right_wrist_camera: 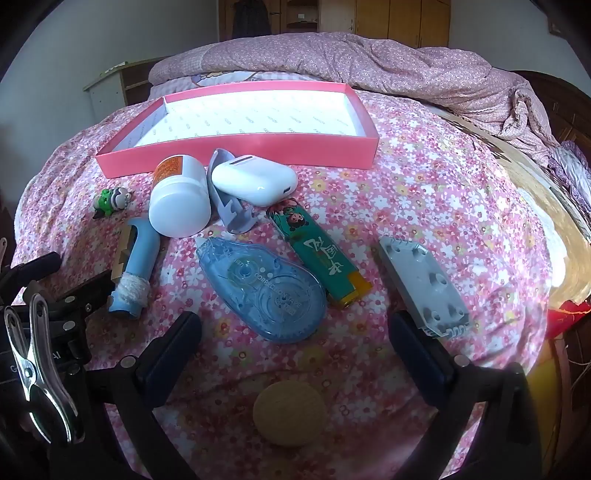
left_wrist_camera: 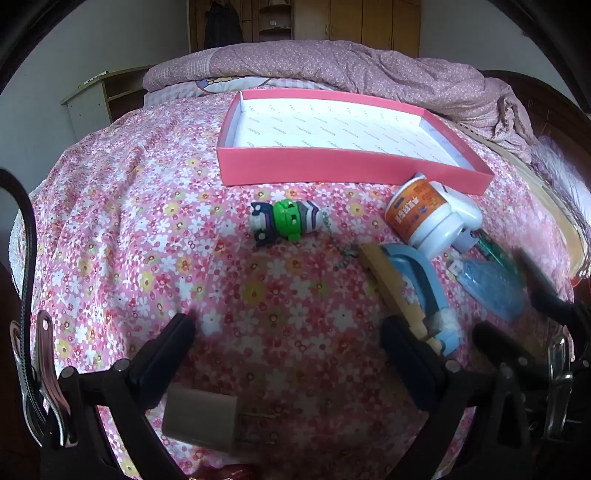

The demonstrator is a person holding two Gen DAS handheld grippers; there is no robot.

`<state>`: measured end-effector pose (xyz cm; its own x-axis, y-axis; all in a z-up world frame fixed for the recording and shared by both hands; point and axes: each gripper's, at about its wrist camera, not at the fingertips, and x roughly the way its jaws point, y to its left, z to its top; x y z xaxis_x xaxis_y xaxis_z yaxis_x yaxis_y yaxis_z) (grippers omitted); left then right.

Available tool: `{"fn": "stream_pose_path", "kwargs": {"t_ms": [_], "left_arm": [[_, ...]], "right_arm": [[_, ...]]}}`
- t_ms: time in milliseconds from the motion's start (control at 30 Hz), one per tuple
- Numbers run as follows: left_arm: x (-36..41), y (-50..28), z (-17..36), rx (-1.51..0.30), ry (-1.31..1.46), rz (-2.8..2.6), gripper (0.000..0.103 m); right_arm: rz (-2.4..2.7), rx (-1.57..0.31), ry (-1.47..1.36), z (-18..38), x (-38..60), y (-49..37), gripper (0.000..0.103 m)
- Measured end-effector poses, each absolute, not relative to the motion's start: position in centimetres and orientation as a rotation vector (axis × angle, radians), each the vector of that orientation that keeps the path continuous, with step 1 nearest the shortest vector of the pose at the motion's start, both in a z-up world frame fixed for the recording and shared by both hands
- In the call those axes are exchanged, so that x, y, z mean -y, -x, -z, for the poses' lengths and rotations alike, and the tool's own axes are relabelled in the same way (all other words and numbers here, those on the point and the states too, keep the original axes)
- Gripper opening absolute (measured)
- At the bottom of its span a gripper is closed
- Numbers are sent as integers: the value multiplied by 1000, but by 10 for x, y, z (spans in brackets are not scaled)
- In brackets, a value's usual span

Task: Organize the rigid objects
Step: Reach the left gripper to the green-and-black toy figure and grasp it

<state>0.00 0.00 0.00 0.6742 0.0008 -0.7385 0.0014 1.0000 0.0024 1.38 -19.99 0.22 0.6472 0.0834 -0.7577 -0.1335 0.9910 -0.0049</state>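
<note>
Big bed (right_wrist_camera: 424,192) with a pink flower sheet, holding everything; lumpy purple quilt (right_wrist_camera: 369,59) piled at the far end; wooden wardrobe (right_wrist_camera: 388,18) behind it.

Pink box (right_wrist_camera: 236,146) lying flat on the bed past the small things, white inside, nothing in it.

Left hand-held gripper (left_wrist_camera: 291,328) low over the sheet, fingers wide apart, gripping nothing; right hand-held gripper (right_wrist_camera: 295,325) the same, fingers wide apart, gripping nothing, blue tape thing just in front of the gap.

White bottle (right_wrist_camera: 179,195) with an orange label, on its side, just in front of the box; blue see-through correction tape (right_wrist_camera: 262,288) in the middle of the bunch; gray flat plastic piece (right_wrist_camera: 424,284) off to the right, right by one finger of the right hand-held gripper; green lighter (right_wrist_camera: 317,254) with a cartoon picture, beside the tape; white earbud case (right_wrist_camera: 255,179) resting on a gray hair clip (right_wrist_camera: 231,206), touching the bottle; light blue handle tool (right_wrist_camera: 136,266) with a wooden strip along it, left of the bottle; tan block (left_wrist_camera: 203,417) near the left hand-held gripper; round tan cookie-like disc (right_wrist_camera: 288,413) between the fingers of the right hand-held gripper, close to the camera; little green and white toy figure (left_wrist_camera: 284,221) with a tiny chain, alone on the sheet left of the bunch.
</note>
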Motion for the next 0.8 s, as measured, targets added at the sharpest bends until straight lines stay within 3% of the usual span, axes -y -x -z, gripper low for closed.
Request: {"fn": "stream_pose_path", "kwargs": {"t_ms": [467,800], "left_arm": [[0,1,0,-846,-23,25,102],[-20,16,-18,-784,-40,61,97]], "right_arm": [[-123,-860,65,-2,200,-14,103],[-132,-858,52,-1,204,-14,103]]}}
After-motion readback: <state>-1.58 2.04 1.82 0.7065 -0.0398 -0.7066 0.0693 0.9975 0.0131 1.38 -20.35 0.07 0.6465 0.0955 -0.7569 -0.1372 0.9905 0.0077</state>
